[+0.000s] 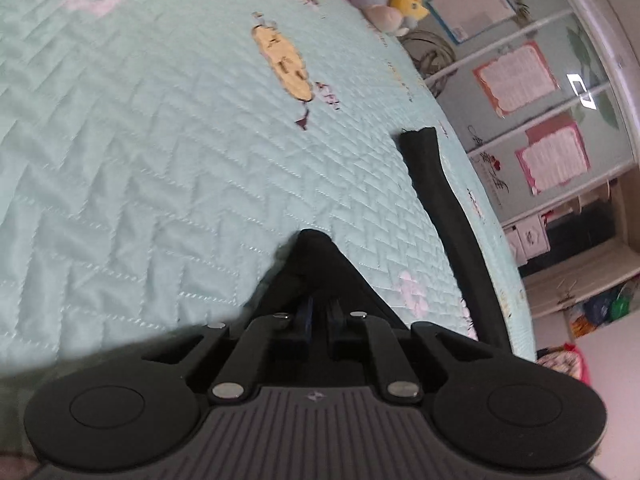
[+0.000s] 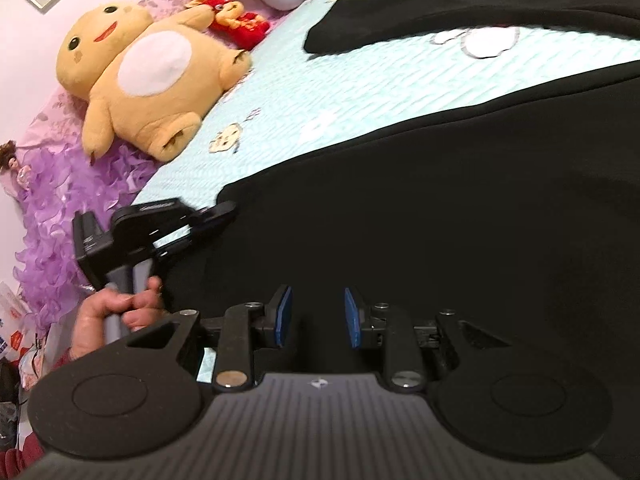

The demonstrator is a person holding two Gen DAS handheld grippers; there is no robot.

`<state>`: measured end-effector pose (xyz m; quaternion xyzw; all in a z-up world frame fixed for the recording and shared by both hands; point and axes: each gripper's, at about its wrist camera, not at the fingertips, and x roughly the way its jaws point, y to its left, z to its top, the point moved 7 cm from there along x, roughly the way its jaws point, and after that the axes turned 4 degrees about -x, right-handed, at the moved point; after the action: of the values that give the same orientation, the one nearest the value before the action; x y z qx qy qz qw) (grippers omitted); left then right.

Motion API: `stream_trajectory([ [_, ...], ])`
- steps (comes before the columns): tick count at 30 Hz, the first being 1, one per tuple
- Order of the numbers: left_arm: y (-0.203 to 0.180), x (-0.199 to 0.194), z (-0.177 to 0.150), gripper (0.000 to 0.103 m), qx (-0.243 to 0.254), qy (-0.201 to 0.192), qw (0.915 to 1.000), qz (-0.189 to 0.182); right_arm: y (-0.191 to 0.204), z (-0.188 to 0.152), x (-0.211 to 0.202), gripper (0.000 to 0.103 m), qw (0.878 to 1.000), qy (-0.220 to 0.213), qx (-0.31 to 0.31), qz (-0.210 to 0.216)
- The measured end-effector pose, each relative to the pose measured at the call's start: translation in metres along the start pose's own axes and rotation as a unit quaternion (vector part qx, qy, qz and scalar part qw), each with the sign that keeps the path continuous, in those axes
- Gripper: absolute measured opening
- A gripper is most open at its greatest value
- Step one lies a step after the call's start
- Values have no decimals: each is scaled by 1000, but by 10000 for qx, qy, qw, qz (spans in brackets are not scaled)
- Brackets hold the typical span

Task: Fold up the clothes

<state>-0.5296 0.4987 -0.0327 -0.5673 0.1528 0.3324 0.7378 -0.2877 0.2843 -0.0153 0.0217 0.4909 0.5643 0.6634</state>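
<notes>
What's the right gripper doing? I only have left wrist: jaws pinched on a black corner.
Observer: Right gripper is open, blue pads apart, over the black garment, gripping nothing.
Operator: Garment flat?
Observer: Mostly spread on the bed cover; one sleeve lies apart from the body.
Operator: Where's my left grip?
Observer: Left gripper pinches the garment's corner on the side toward the yellow plush.
</notes>
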Motion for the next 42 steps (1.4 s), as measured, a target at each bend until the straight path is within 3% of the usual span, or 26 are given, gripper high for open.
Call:
stream_trajectory([
  [1,-5,-3,0,12,20,17,10000,45,-4,2,-2,29,10000,-24,29,-19],
  [4,-39,-14,-7,40,476,-65,9988,-103,-11,9,-5,29,9999,-123,98,-24],
  [7,-55,-5,-14,57,797,-94,9967,-96,-13,11,-8,30,9998,-200,12,-34],
  [10,-38,16,-14,47,679,-90,9971,322,-20,9,-8,30,9998,-192,75,-78],
  [14,-44,13,-13,45,565,-116,9977,369,-35,-1,-5,31,9997,-54,216,-24],
  [16,-55,11,-15,48,588,-73,9973,441,-39,-2,-5,31,9994,-62,317,111],
  [20,-93,14,-26,55,971,47,9951,177,-40,2,-3,39,9993,70,209,288],
  [23,-104,30,-38,59,1339,80,9897,492,-41,4,-4,42,9989,161,174,409],
  [25,-91,43,-49,58,1321,202,9881,758,-40,6,-9,44,9991,142,177,369],
  [27,-84,47,-56,59,1468,67,9868,687,-39,8,-16,49,9995,44,104,300],
  [33,-89,44,-61,59,1820,51,9801,791,-53,20,-38,49,9989,-443,0,-128],
  [42,-156,61,-59,63,1966,128,9784,630,-81,37,-59,49,9961,-732,148,-468],
])
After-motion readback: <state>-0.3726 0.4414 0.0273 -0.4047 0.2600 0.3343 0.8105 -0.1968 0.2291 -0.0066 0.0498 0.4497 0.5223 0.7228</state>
